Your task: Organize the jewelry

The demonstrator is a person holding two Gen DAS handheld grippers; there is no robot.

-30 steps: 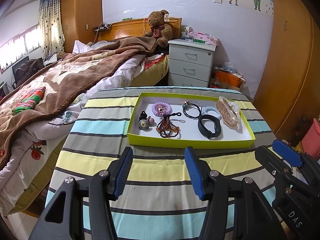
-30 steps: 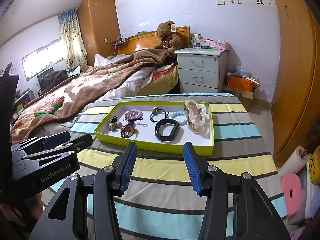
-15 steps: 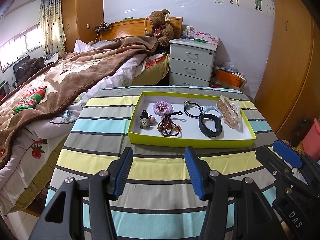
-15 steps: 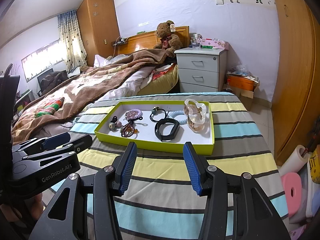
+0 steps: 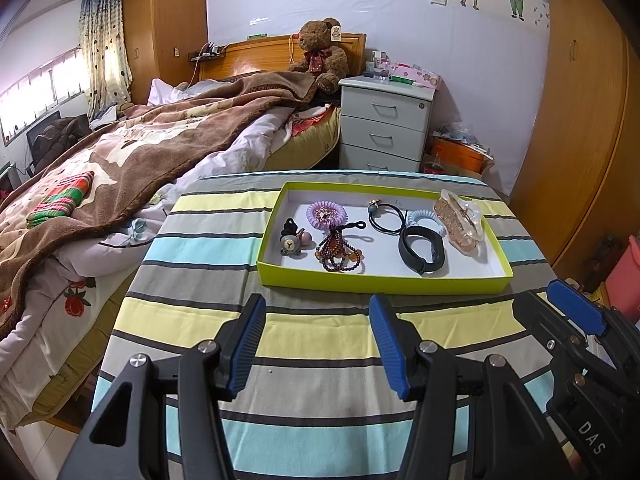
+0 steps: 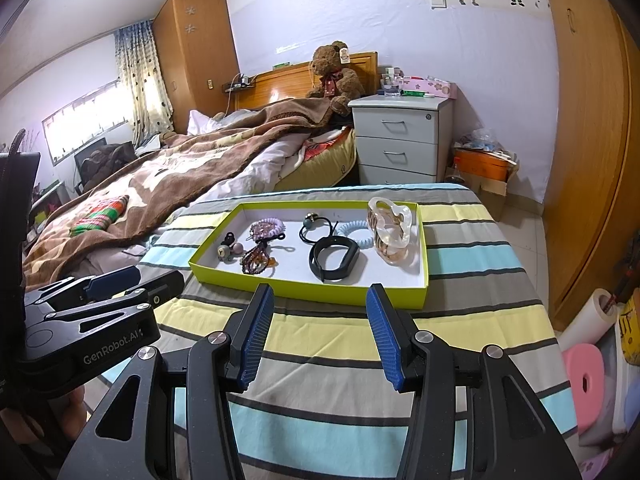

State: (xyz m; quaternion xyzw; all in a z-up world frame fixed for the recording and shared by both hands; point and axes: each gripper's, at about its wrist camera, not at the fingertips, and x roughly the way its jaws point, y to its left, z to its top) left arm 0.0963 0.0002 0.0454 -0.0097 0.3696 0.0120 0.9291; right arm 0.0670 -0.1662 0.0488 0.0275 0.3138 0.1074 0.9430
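A lime-green tray point(image 5: 384, 282) point(image 6: 308, 290) with a white floor sits on the striped tablecloth. It holds a purple coil hair tie point(image 5: 326, 213) point(image 6: 267, 227), a black tie with charms point(image 5: 291, 239), a dark beaded bracelet point(image 5: 340, 254) point(image 6: 258, 260), a thin black elastic point(image 5: 386, 216), a pale blue coil tie point(image 5: 425, 219), a black band point(image 5: 421, 250) point(image 6: 334, 258) and a clear amber hair claw point(image 5: 460, 220) point(image 6: 390, 232). My left gripper point(image 5: 318, 308) and right gripper point(image 6: 320, 298) hover short of the tray's near wall, both open with nothing between the pads.
The table point(image 5: 200, 280) is covered by a yellow, blue and grey striped cloth. A bed point(image 5: 120, 152) with a brown blanket lies left of it. A white nightstand point(image 5: 384, 120) stands behind, and a wooden wardrobe point(image 6: 588, 140) runs along the right.
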